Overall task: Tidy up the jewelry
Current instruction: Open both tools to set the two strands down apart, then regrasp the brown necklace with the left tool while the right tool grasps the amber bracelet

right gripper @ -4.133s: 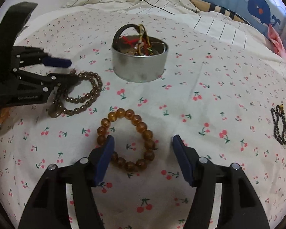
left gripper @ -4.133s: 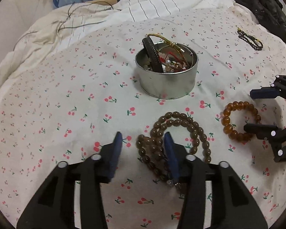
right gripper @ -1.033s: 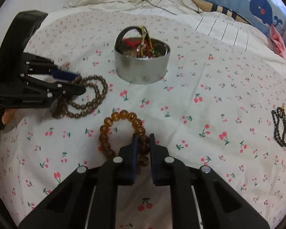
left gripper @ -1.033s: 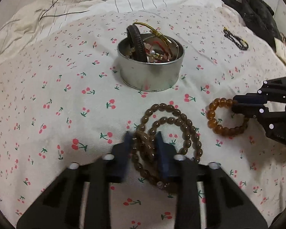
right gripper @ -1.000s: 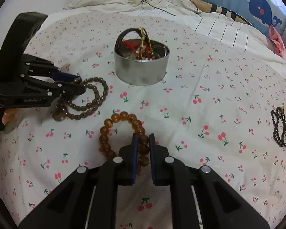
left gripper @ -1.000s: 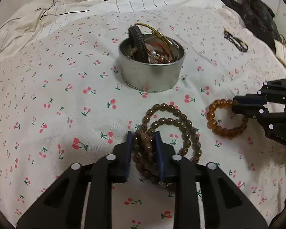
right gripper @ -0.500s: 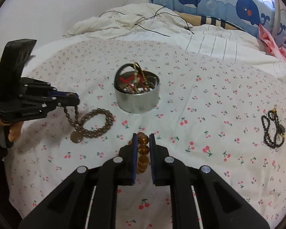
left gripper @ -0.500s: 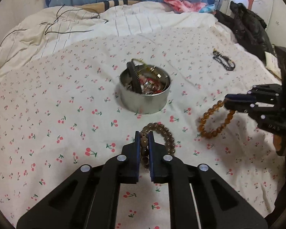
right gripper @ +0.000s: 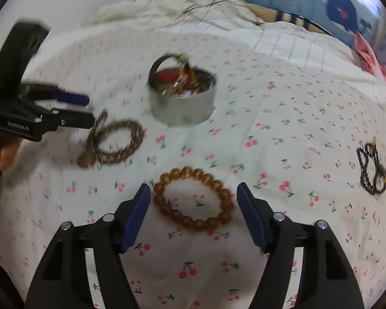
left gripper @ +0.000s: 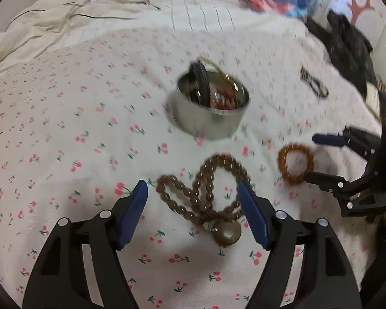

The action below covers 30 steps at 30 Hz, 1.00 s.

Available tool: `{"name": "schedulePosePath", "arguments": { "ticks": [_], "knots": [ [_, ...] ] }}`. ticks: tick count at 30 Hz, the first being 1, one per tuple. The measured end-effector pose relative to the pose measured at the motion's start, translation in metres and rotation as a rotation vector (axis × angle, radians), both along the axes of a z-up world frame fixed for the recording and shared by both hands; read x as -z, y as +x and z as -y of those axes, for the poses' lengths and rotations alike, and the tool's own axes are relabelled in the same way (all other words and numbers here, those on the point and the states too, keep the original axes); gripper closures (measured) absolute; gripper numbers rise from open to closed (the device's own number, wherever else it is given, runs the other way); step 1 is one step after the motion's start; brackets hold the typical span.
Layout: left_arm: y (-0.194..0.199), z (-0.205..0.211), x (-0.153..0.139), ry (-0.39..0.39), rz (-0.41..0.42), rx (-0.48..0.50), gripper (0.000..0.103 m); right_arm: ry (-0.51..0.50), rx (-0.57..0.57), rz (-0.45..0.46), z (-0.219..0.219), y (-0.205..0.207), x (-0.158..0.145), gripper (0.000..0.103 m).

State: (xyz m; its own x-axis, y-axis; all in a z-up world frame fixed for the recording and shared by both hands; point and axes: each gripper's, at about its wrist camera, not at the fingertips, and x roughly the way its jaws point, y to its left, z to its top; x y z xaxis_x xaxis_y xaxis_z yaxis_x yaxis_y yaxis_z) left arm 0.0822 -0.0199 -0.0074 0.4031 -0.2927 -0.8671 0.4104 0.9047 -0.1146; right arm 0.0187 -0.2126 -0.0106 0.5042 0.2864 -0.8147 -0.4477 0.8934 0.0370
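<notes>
A round metal tin point(left gripper: 210, 114) on the cherry-print bed point(left gripper: 64, 118) holds tangled bracelets. In front of it, the left gripper point(left gripper: 193, 206) and right gripper point(right gripper: 193, 207), jaws released, straddle a brown bead necklace point(left gripper: 205, 193) and an amber bracelet point(right gripper: 193, 200).

The left claw point(left gripper: 193, 206) is matte black plastic with two long angular arms, each ending in a flat blue pad point(left gripper: 132, 211). Each arm carries two round silver screw heads near the pad. The right claw point(right gripper: 193, 208) is the same build: black angular arms, blue pads point(right gripper: 137, 213), and silver screws in pairs. Seen side-on from the right wrist camera, the left claw has a tall, curved black housing at its back and small white lettering on its body, too blurred to read. Bare skin of the left hand point(right gripper: 6, 149) shows beneath it, pinkish-tan.
</notes>
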Motion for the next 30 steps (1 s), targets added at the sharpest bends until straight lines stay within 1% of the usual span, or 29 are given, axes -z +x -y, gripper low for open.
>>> {"name": "schedulePosePath", "arguments": {
  "ticks": [2, 4, 6, 8, 10, 13, 16, 19, 20, 21, 22, 25, 28, 30],
  "knots": [
    [-0.002, 0.007, 0.007, 0.030, -0.011, 0.019, 0.034, -0.028, -0.029, -0.009, -0.008, -0.002, 0.006, 0.034],
    [-0.002, 0.013, 0.016, 0.073, -0.012, 0.027, 0.034, -0.066, -0.021, 0.001, -0.011, -0.002, 0.011, 0.032],
    [-0.001, 0.016, 0.023, 0.086, -0.019, 0.024, 0.034, -0.107, -0.007, 0.016, -0.012, -0.001, 0.014, 0.032],
    [0.001, 0.019, 0.027, 0.078, -0.017, 0.011, 0.034, -0.106, 0.011, 0.016, -0.007, 0.002, 0.017, 0.026],
    [0.001, 0.022, 0.026, 0.058, -0.013, 0.020, 0.034, -0.116, 0.033, 0.023, -0.004, 0.003, 0.018, 0.025],
    [-0.001, 0.024, 0.019, 0.003, -0.007, 0.051, 0.039, -0.108, 0.048, 0.014, -0.001, 0.006, 0.021, 0.025],
    [-0.001, 0.023, 0.018, 0.030, 0.012, 0.052, 0.039, -0.086, 0.045, 0.006, -0.002, 0.007, 0.022, 0.024],
    [0.003, 0.023, 0.030, 0.058, -0.009, 0.035, 0.038, -0.084, 0.041, 0.010, -0.004, 0.008, 0.023, 0.023],
    [0.001, 0.026, 0.030, 0.062, -0.003, 0.040, 0.035, -0.088, 0.044, 0.012, -0.004, 0.008, 0.024, 0.022],
    [0.000, 0.027, 0.030, 0.063, 0.002, 0.050, 0.035, -0.089, 0.047, 0.011, -0.005, 0.009, 0.024, 0.021],
    [-0.001, 0.030, 0.029, 0.056, 0.005, 0.067, 0.035, -0.091, 0.051, 0.011, -0.004, 0.009, 0.025, 0.021],
    [-0.006, 0.033, 0.019, -0.040, 0.000, 0.134, 0.035, -0.087, 0.061, 0.014, -0.001, 0.011, 0.024, 0.021],
    [-0.007, 0.031, 0.016, -0.054, 0.003, 0.161, 0.034, -0.084, 0.069, 0.021, 0.001, 0.011, 0.022, 0.021],
    [-0.006, 0.029, 0.021, -0.020, -0.018, 0.154, 0.034, -0.088, 0.065, 0.017, 0.000, 0.011, 0.024, 0.021]
  ]
}}
